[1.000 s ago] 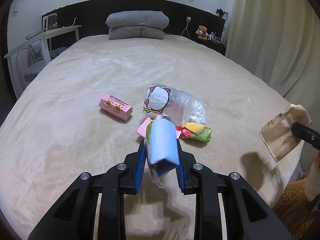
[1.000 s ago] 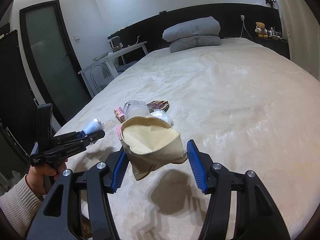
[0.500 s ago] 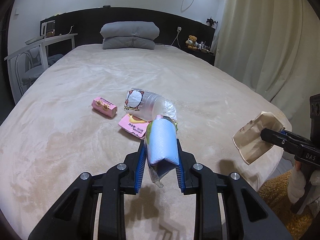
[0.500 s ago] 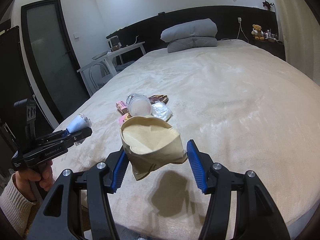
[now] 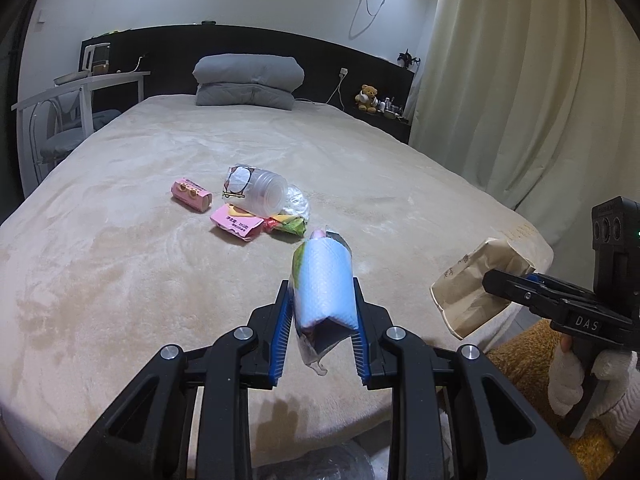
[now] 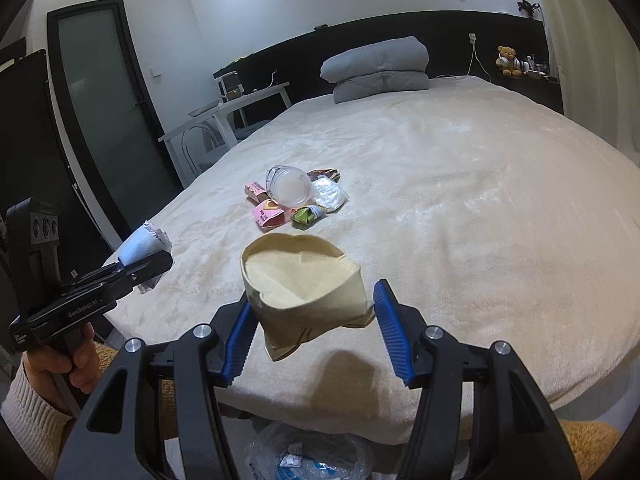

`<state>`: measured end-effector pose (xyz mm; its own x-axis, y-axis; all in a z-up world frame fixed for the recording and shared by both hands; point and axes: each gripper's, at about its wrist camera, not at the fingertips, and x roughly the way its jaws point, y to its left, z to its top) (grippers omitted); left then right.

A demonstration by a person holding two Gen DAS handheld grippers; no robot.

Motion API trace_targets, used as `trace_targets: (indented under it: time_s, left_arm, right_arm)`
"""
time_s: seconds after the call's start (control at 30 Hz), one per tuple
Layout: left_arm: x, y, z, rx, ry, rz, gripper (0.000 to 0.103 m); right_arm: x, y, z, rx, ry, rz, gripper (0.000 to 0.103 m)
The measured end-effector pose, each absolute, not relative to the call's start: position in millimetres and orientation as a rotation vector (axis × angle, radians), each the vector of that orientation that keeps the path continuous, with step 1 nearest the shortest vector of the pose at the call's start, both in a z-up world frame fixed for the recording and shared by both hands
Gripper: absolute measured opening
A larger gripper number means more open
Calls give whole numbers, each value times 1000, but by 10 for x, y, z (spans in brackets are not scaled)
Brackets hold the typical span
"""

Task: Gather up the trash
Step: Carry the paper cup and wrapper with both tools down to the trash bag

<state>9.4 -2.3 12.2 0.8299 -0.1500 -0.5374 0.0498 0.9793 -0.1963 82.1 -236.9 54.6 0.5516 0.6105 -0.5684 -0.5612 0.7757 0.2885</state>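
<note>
My left gripper (image 5: 320, 312) is shut on a light blue tissue pack in a clear wrapper (image 5: 325, 288), held above the bed's foot edge; it also shows in the right wrist view (image 6: 138, 246). My right gripper (image 6: 312, 320) is shut on a crumpled brown paper bag (image 6: 304, 284), its mouth open upward; the bag also shows in the left wrist view (image 5: 472, 288). On the beige bed (image 5: 120, 260) lie a clear plastic cup (image 5: 256, 190), a pink roll-shaped pack (image 5: 191, 195), a pink carton (image 5: 237, 227), a green-red wrapper (image 5: 289, 225) and a clear plastic bag (image 6: 329, 196).
Below the bed's foot edge lies a clear plastic bag with trash (image 6: 308, 456). A folded grey quilt (image 5: 248, 80) lies at the headboard. A white desk and chair (image 5: 64, 112) stand left of the bed, curtains (image 5: 520, 80) to the right. A brown wrapper (image 6: 324, 173) lies behind the cup.
Both grippers have pulled back from the trash pile toward the foot of the bed, each still holding its item. The bed edge and the plastic bag below have come into view.
</note>
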Motion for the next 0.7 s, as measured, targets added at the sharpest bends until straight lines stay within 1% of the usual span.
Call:
trace_targets:
  time_s: [0.37, 0.7]
  left_arm:
    - [-294, -261, 45, -178, 584, -125, 26]
    - [-406, -312, -139, -198, 658, -126, 26]
  right_arm:
    - [463, -2436, 502, 87, 714, 724, 57]
    - [263, -2314, 414, 73, 759, 808, 57]
